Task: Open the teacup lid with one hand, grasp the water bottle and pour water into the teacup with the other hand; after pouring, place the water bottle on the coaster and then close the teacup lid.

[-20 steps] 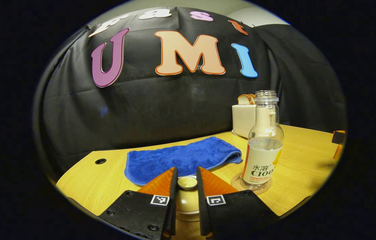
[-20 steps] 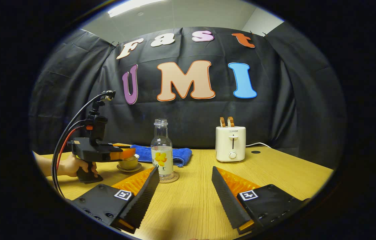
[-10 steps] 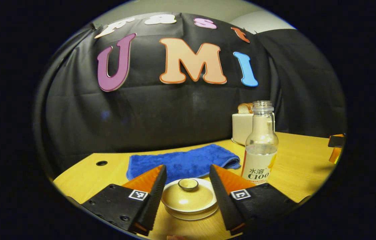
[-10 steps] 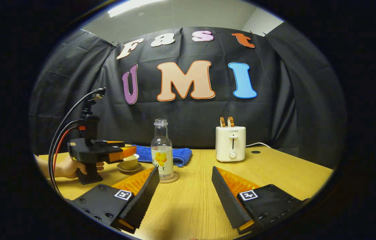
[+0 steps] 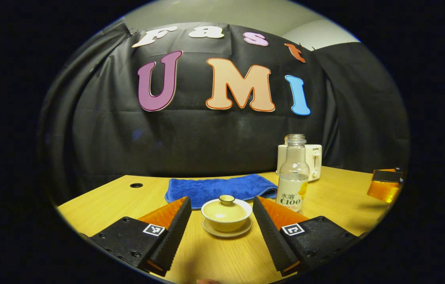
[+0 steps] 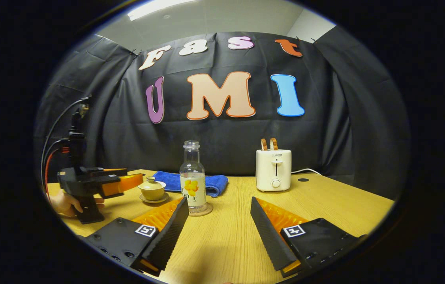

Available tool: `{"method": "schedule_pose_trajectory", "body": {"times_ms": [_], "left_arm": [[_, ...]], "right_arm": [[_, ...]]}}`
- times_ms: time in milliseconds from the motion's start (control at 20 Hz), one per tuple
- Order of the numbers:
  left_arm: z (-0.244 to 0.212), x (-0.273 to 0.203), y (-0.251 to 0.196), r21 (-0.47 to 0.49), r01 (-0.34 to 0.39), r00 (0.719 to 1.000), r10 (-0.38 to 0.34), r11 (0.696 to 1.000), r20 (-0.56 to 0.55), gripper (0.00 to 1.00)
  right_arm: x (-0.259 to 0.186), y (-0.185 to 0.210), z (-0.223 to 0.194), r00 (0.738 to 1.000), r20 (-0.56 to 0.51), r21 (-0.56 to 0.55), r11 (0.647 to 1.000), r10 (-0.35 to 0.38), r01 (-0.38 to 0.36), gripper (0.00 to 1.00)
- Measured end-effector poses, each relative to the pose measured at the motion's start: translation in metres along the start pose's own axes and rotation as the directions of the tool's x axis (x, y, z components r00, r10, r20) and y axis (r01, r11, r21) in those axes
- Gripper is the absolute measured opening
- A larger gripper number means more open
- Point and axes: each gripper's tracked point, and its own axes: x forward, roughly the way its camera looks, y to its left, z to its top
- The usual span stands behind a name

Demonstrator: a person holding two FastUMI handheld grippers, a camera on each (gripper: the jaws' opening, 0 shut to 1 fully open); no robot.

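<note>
A cream teacup [image 5: 226, 215] with its lid [image 5: 226, 204] on sits on a saucer, a little ahead of my left gripper [image 5: 220, 206], which stands open with nothing between its fingers. In the right gripper view the same teacup [image 6: 151, 191] stands just clear of the left gripper [image 6: 133, 182], held by a hand at the left. The clear water bottle [image 6: 192, 179], capless and partly filled, stands upright on a round cork coaster [image 6: 201, 210]. From the left gripper view the bottle [image 5: 293, 178] is right of the cup. My right gripper [image 6: 219, 203] is open, short of the bottle.
A folded blue towel [image 5: 220, 189] lies behind the cup. A cream toaster [image 6: 273, 169] with bread slices stands at the back right, its cord trailing off. Bare wooden table [image 6: 333, 205] stretches to the right and in front.
My left gripper let go of the lid knob, opened and drew back from the teacup, which now sits farther ahead with its lid on. The right gripper stayed still.
</note>
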Motion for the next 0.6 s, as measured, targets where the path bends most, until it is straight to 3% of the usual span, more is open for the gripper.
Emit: {"method": "schedule_pose_trajectory", "body": {"times_ms": [200, 350, 450, 600], "left_arm": [[0.003, -0.051, -0.005, 0.004, -0.032, 0.999, 0.032, 0.999, 0.006, 0.95], [0.002, -0.079, 0.001, 0.009, -0.098, 0.995, 0.098, 0.995, 0.006, 0.94], [0.001, -0.089, 0.008, 0.010, -0.156, 0.988, 0.156, 0.988, 0.003, 0.95], [0.002, -0.095, 0.006, 0.011, -0.164, 0.986, 0.164, 0.986, 0.003, 0.94]], "right_arm": [[-0.003, -0.001, 0.000, 1.000, 0.000, 0.000, 1.000, -0.005, 0.005, 0.96], [-0.005, -0.003, 0.001, 1.000, 0.000, 0.000, 1.000, -0.007, 0.007, 0.96], [-0.010, -0.004, 0.000, 1.000, -0.001, 0.000, 1.000, -0.010, 0.010, 0.96], [-0.019, -0.004, 0.001, 1.000, 0.001, 0.000, 1.000, -0.012, 0.012, 0.95]]}}
